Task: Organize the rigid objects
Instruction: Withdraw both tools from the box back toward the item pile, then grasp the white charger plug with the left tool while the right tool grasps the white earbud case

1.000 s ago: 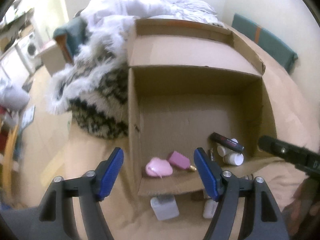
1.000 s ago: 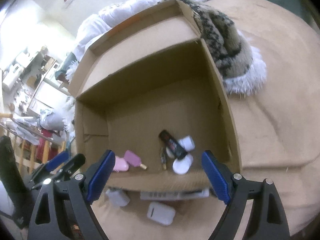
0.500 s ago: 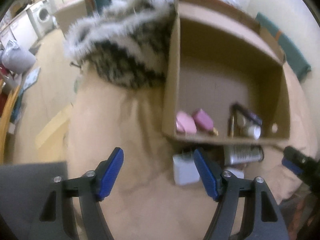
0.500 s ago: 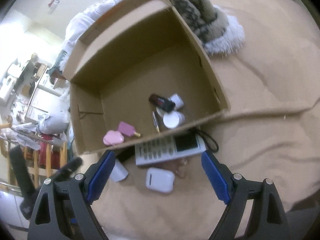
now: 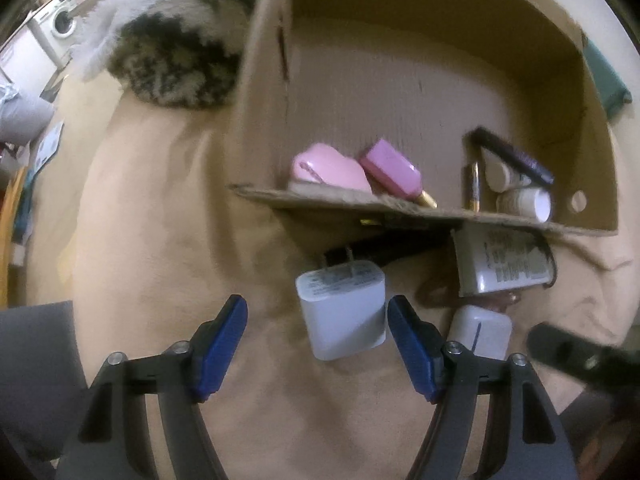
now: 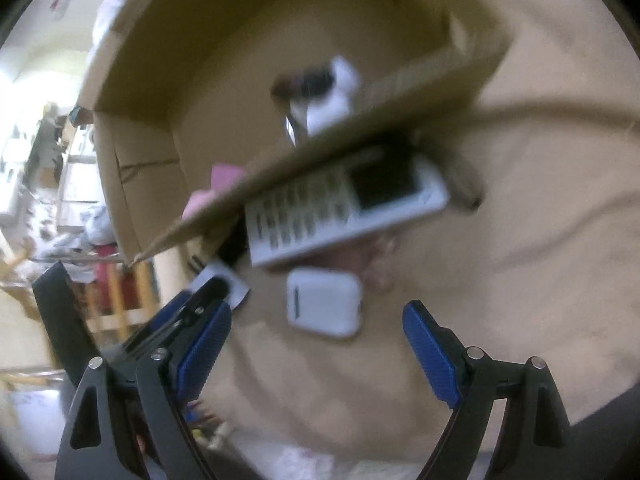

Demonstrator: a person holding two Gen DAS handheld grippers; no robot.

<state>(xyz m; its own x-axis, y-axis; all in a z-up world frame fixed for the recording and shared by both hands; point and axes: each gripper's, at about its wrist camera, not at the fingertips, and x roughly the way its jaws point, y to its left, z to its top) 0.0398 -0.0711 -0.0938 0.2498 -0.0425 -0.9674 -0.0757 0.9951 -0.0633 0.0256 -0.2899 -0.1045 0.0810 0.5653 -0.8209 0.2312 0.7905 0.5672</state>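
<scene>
An open cardboard box (image 5: 400, 80) lies on a tan bedcover (image 5: 152, 240). Inside are a pink case (image 5: 328, 168), a purple item (image 5: 392, 170), a black tube (image 5: 512, 154) and white jars (image 5: 524, 202). In front of the box lie a white plug charger (image 5: 344, 308), a white earbud case (image 5: 480, 330) and a white remote (image 5: 504, 260). My left gripper (image 5: 316, 332) is open, low over the charger, which sits by its right finger. My right gripper (image 6: 316, 344) is open just before the earbud case (image 6: 324, 304), under the remote (image 6: 344, 204).
A furry patterned cushion (image 5: 172, 52) lies left of the box. The left gripper shows in the right wrist view (image 6: 192, 304), close beside my right one. A room with furniture lies beyond the bed's left edge (image 5: 24, 80).
Both grippers have dropped from above the box down towards the bedcover in front of it. The charger, earbud case and remote now sit close ahead. Both stay open.
</scene>
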